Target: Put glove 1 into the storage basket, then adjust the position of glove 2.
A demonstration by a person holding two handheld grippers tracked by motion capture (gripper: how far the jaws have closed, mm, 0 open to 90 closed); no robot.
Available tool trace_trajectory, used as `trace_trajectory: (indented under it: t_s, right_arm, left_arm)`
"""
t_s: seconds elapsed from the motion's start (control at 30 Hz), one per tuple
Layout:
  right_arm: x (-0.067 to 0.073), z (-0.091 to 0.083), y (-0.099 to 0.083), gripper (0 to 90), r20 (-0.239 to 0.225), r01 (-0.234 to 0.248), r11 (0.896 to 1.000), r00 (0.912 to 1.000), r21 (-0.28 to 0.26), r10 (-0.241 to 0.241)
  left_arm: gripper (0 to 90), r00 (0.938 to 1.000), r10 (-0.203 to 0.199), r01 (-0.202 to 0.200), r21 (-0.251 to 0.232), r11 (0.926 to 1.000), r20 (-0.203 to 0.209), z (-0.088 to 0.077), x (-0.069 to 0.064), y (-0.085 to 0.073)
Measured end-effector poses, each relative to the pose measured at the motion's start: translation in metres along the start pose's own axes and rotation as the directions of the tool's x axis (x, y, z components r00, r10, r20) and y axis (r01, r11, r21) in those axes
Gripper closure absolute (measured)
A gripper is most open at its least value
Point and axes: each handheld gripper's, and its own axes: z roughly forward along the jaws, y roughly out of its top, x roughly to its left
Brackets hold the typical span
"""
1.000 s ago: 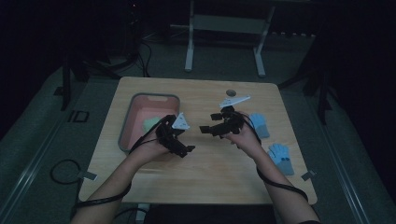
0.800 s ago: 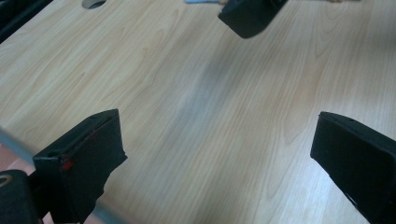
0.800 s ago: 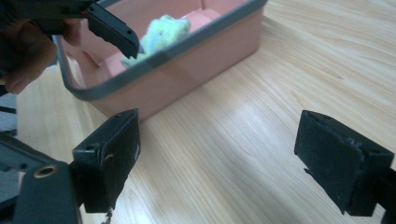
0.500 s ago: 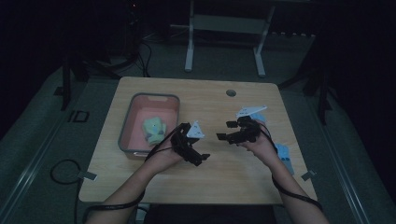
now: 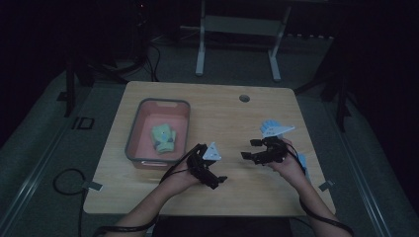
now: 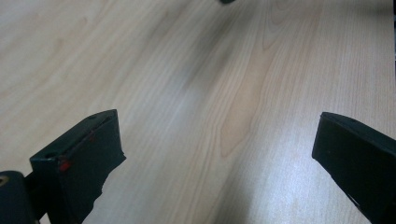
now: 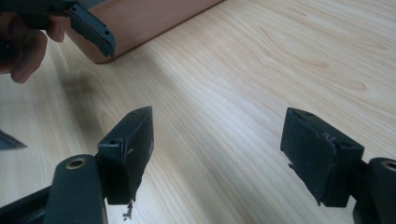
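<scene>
My left gripper point(image 5: 217, 181) hovers low over the bare wooden table point(image 5: 232, 118), just right of the tray's near corner. In the left gripper view, the left gripper point(image 6: 215, 158) is open, with only wood grain between its jaws. My right gripper point(image 5: 250, 149) points left toward it from the right half of the table. In the right gripper view, the right gripper point(image 7: 217, 154) is open; its jaws have just been closing a little, with nothing between them. The left hand point(image 7: 23, 46) and one jaw tip of its gripper show at the upper left there.
A pink tray with a grey rim point(image 5: 132, 133) stands on the left half of the table and holds a folded green cloth point(image 5: 163, 137). Light blue cloths lie behind point(image 5: 269, 126) and beside point(image 5: 302, 160) the right hand. A round hole point(image 5: 244, 98) sits near the far edge.
Both hands have moved to the right and toward the near edge of the table, and have sunk lower. The left gripper has left the tray's side.
</scene>
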Motion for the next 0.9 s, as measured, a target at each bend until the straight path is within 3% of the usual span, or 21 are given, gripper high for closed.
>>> trace_trajectory:
  t_s: [0.13,0.3,0.33,0.47,0.63,0.77,0.87,0.9]
  right_arm:
    - [-0.002,-0.006,-0.010,29.9,0.021,0.006,1.000,0.9998,0.002,-0.006]
    - [-0.004,-0.011,-0.015,31.3,0.035,-0.003,1.000,0.9994,0.002,0.003]
    - [-0.008,-0.016,-0.021,33.2,0.056,-0.017,1.000,0.9983,-0.007,0.017]
    - [-0.016,-0.025,-0.030,35.9,0.092,-0.040,0.999,0.9948,-0.020,0.042]
    - [-0.027,-0.038,-0.039,42.7,0.132,-0.065,0.997,0.9887,-0.041,0.070]
    - [-0.036,-0.048,-0.042,43.1,0.161,-0.071,0.996,0.9839,-0.054,0.078]
    - [-0.042,-0.052,-0.042,43.2,0.193,-0.066,0.996,0.9783,-0.055,0.075]
    - [-0.052,-0.056,-0.040,47.1,0.223,-0.070,0.996,0.9713,-0.061,0.082]
  left_arm:
    - [1.1,0.9996,-0.028,0.027,-0.013,0.9995,-0.011,0.006,-0.003,-0.010]
    - [1.1,0.9994,-0.032,0.032,-0.004,0.9995,-0.014,0.016,-0.008,-0.022]
    - [1.1,0.9993,-0.034,0.034,-0.007,0.9994,-0.018,0.018,-0.010,-0.024]
    - [1.1,0.9986,-0.013,0.013,-0.005,0.9999,-0.052,0.022,-0.016,-0.029]
    - [1.1,0.9956,-0.043,0.042,-0.016,0.9990,-0.083,0.021,-0.015,-0.034]
    - [1.2,0.9959,-0.051,0.049,-0.027,0.9984,-0.074,0.021,-0.016,-0.039]
    - [1.1,0.9958,-0.052,0.050,-0.027,0.9984,-0.075,0.021,-0.017,-0.041]
    - [1.2,0.9955,-0.050,0.048,-0.022,0.9986,-0.081,0.022,-0.018,-0.042]
